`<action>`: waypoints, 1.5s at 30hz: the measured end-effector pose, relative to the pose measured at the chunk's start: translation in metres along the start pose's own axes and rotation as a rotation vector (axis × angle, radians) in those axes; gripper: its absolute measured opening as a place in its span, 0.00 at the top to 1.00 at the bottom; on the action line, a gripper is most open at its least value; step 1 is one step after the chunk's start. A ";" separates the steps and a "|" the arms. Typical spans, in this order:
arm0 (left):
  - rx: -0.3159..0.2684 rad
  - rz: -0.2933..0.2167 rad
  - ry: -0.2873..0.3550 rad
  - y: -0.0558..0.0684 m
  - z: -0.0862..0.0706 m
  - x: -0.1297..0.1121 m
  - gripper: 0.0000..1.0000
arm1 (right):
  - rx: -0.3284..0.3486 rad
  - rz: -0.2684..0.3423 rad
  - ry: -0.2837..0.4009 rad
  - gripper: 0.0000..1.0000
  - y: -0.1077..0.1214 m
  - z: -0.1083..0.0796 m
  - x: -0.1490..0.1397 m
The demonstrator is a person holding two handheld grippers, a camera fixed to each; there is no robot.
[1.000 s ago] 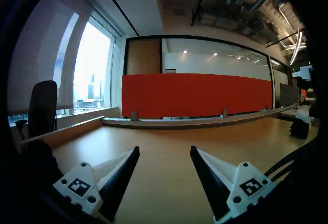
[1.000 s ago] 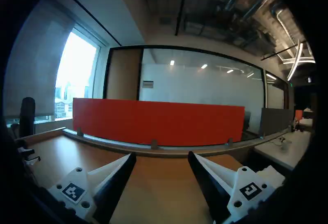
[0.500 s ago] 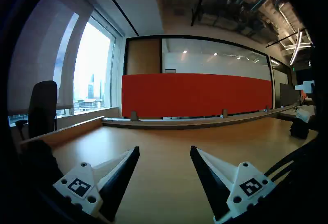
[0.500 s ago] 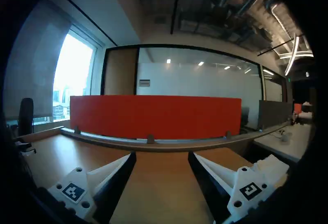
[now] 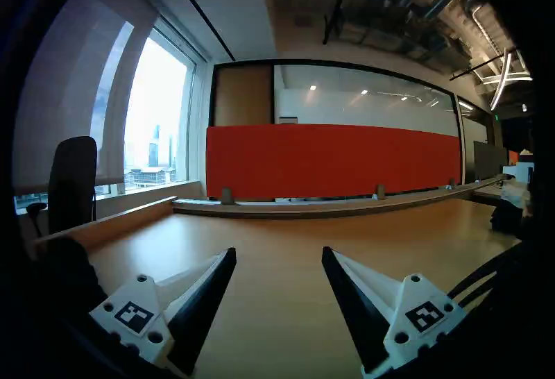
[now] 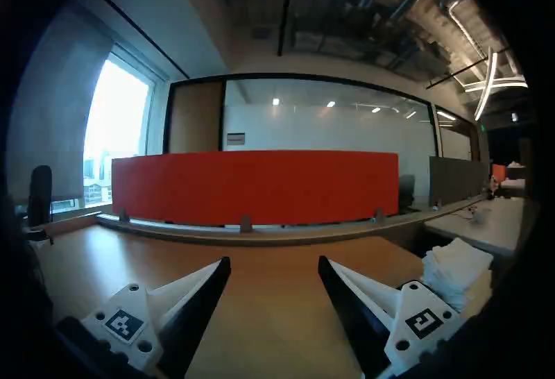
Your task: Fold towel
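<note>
In the left gripper view, my left gripper (image 5: 279, 259) rests low over the wooden table (image 5: 291, 240), open, with only bare wood between its fingers. In the right gripper view, my right gripper (image 6: 274, 269) is also open and holds nothing. A stack of folded white towels (image 6: 456, 269) lies on the table at the right, just beyond the right finger (image 6: 361, 302).
A red divider panel (image 5: 333, 160) runs along the table's far edge, with a glass wall behind it. A dark office chair (image 5: 71, 181) stands at the left by the window. A dark object (image 5: 505, 216) sits at the table's right end. A second desk (image 6: 485, 219) lies further right.
The right gripper has tipped downward and swung right, bringing more of the table and the stack of white towels into sight. The left gripper has stayed still.
</note>
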State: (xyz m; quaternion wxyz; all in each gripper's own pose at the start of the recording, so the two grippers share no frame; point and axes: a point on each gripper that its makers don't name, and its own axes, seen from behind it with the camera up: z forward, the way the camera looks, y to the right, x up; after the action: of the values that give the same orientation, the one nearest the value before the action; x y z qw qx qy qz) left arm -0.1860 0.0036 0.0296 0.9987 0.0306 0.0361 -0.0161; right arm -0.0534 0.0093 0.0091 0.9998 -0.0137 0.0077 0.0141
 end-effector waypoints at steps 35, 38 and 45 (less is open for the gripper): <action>0.000 0.001 0.001 0.000 0.000 -0.001 0.08 | -0.006 0.016 -0.019 0.02 0.005 -0.003 -0.060; 0.000 0.001 0.001 0.000 0.000 -0.001 0.09 | -0.001 0.010 -0.017 0.02 0.003 -0.003 -0.061; 0.000 0.001 0.001 0.000 0.001 -0.002 0.08 | 0.023 -0.013 -0.010 0.02 -0.006 -0.007 -0.062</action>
State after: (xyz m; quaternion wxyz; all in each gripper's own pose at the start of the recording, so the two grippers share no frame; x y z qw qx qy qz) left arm -0.1875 0.0040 0.0302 0.9987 0.0307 0.0365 -0.0157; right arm -0.1150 0.0013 0.0036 1.0000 -0.0023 0.0027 0.0075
